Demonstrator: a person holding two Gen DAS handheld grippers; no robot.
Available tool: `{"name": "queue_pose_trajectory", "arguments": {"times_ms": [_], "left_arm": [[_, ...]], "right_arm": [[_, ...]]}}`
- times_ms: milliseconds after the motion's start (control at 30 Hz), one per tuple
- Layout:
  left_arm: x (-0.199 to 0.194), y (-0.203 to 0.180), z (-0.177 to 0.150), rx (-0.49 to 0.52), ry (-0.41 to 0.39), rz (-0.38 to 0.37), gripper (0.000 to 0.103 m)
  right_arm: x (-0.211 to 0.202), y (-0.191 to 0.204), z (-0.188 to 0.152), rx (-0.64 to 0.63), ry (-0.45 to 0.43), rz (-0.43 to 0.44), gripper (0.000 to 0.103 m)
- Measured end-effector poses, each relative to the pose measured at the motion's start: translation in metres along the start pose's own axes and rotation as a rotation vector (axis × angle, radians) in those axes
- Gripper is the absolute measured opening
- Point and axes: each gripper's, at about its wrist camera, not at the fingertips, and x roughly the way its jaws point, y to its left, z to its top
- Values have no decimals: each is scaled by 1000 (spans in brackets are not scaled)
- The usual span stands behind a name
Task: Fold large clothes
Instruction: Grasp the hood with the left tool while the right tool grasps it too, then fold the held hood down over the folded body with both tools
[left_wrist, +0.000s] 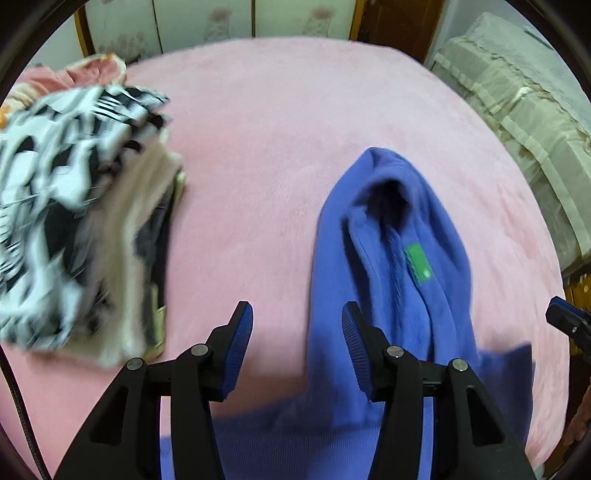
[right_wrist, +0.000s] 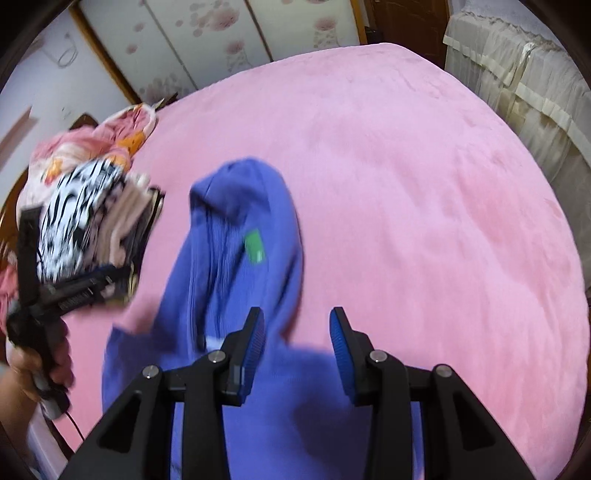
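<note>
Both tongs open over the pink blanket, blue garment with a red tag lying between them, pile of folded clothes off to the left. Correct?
One error: the tag on the blue garment is green, not red, as the left wrist view shows. The rest holds: left tongs and right tongs are open over the pink blanket, with the pile of folded clothes off to the left.

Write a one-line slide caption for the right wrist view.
Right claw open and empty above a crumpled blue sweatshirt on the pink bed cover, folded clothes stack at left.

One blue sweatshirt, one green label, one stack of folded clothes, one pink bedspread, two grippers.
</note>
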Motion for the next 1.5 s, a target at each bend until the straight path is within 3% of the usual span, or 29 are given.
{"name": "queue_pose_trajectory", "arguments": {"times_ms": [200,367,600,633,700,733,767,800,1000,1200,1500], "left_arm": [[70,5,26,-59,112,-50,49],[109,8,30,-88,184,-87,49],[127,5,34,-59,181,-120,50],[129,6,34,-51,178,-124,48],[132,6,35,-24,173,-150,17],[132,4,35,-17,177,-174,6],[129,-2,36,-8,160,-161,5],[128,-3,35,0,150,-155,5],[98,12,32,-14,87,-106,3],[36,15,11,46,-13,-114,3],[-51,28,-37,47,-166,-144,3]], "right_arm": [[70,-1,53,51,45,17,37],[117,8,69,36,79,11,37],[159,18,75,12,130,-14,37],[164,18,75,12,138,-25,37],[170,16,75,26,142,-27,36],[170,14,74,34,139,-25,27],[168,12,74,44,130,-20,12],[168,10,73,49,128,-13,7],[135,-12,69,86,76,-2,5],[91,-24,53,96,18,62,5],[-9,21,5,-120,-234,87,6]]}}
